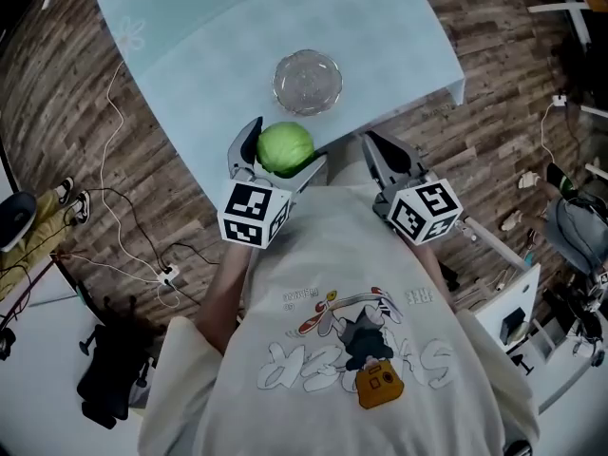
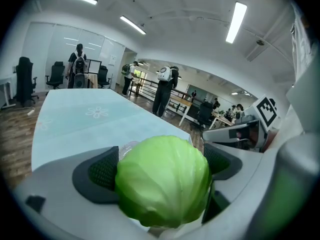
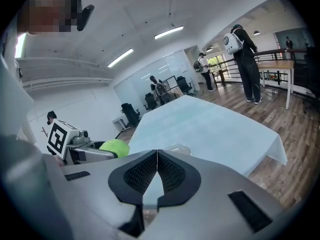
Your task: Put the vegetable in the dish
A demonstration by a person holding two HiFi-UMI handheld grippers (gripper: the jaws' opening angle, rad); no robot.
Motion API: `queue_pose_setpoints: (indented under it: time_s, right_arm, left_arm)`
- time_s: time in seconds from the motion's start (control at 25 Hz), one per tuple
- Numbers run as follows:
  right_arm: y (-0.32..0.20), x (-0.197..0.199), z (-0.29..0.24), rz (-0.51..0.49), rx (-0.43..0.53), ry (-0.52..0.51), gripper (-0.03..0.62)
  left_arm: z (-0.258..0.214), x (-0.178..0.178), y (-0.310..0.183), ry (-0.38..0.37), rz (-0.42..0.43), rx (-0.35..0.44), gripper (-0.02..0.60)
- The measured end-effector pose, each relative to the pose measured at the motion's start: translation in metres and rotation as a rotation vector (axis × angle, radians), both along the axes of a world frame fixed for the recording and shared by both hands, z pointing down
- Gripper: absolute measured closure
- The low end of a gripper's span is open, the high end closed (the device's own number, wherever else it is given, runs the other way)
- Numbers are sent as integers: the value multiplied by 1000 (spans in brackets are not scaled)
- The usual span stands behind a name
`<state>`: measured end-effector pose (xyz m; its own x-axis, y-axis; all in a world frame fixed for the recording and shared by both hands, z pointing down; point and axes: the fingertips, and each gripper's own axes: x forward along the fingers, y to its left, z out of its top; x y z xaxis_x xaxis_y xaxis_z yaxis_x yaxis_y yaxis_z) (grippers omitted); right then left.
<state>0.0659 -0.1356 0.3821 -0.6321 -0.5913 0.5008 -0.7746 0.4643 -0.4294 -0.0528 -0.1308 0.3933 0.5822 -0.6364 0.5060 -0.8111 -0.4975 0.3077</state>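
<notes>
The round green cabbage [image 1: 282,150] sat gripped in the left tongs [image 1: 287,145], on the side of the clear glass dish [image 1: 307,82] nearer the person and a little to its left, close to it but apart from it. Far to the left of the dish, thin cables [image 1: 123,226] trailed over the wooden floor [image 1: 57,93]. The dish itself stood empty on the pale blue desk [image 1: 209,46], near the desk's front edge, and the cabbage hung over that same edge.

In the left gripper view the left tongs [image 2: 161,166] had a dark ribbed pad pressed against each flank of the cabbage [image 2: 162,181], which filled the gap between them. A sliver of the dish [image 2: 126,147] showed just behind the cabbage's upper left, with the desk [image 2: 85,119] stretching away beyond it. People [image 2: 164,89] stood in the office past the desk's far end.

To the right of the dish and nearer the person, the right tongs [image 1: 372,142] pointed towards the desk edge, off the cloth, below their marker cube [image 1: 425,210]. In the right gripper view the right tongs [image 3: 157,169] were closed, the two pads meeting at the tips with nothing between them. There the dish [image 3: 177,149] lay just beyond the tips on the desk [image 3: 210,129], with the cabbage [image 3: 114,147] to its left.
</notes>
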Motion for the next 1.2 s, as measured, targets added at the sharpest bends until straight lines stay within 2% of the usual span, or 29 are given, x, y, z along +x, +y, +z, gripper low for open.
queue_pose_setpoints:
  time_s: [0.44, 0.6, 0.96, 1.2]
  right_arm:
    - [-25, 3, 18, -38, -40, 8, 571]
    - [-30, -1, 23, -80, -32, 35, 571]
    - [-39, -11, 43, -171, -41, 87, 571]
    - [-46, -10, 52, -186, -62, 92, 571]
  left_arm:
    - [26, 13, -32, -40, 1, -33, 46]
    - [40, 8, -41, -50, -21, -66, 46]
    - [62, 16, -64, -70, -23, -85, 46]
    - [79, 25, -80, -85, -23, -100, 46]
